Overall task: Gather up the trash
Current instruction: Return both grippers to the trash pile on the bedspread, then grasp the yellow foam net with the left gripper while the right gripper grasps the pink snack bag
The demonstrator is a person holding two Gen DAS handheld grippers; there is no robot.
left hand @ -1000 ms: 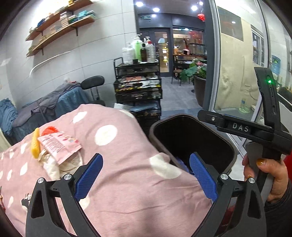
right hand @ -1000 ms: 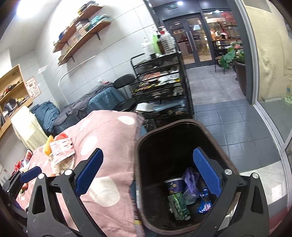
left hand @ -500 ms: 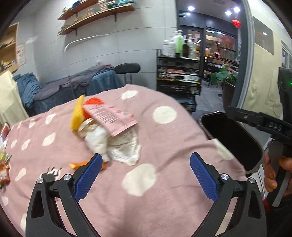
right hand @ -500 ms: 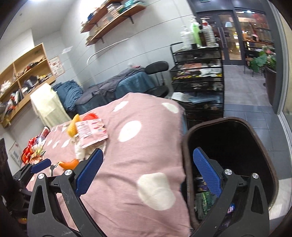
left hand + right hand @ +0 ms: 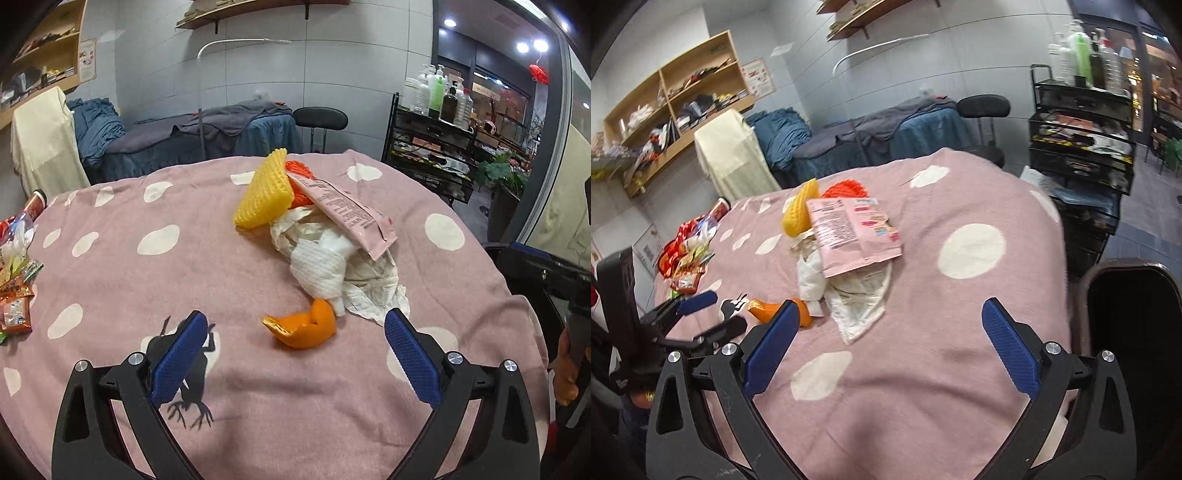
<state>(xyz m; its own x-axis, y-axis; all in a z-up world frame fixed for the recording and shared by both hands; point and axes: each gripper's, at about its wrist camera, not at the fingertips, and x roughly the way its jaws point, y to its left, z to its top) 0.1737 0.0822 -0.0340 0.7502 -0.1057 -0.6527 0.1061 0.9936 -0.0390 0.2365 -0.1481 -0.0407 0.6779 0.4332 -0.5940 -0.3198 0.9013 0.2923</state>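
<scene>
Holding my left gripper [image 5: 295, 354] wide open and empty just short of the orange peel [image 5: 301, 328], I have the blue pads either side of it because it is the nearest scrap. My right gripper [image 5: 892, 349] is also spread wide with nothing in it, waiting near the bin [image 5: 1130, 306] at the right edge so drops stay short. Beyond the peel lies the heap: crumpled tissues [image 5: 332, 269], a pink packet [image 5: 347, 218] propped across them, and yellow foam netting [image 5: 266, 194] leaning at the far side. All sit on the pink spotted cloth [image 5: 147, 280]. Small print covers the packet's back, but I cannot read it. Snack wrappers [image 5: 687, 262] at the far left show no legible name.
</scene>
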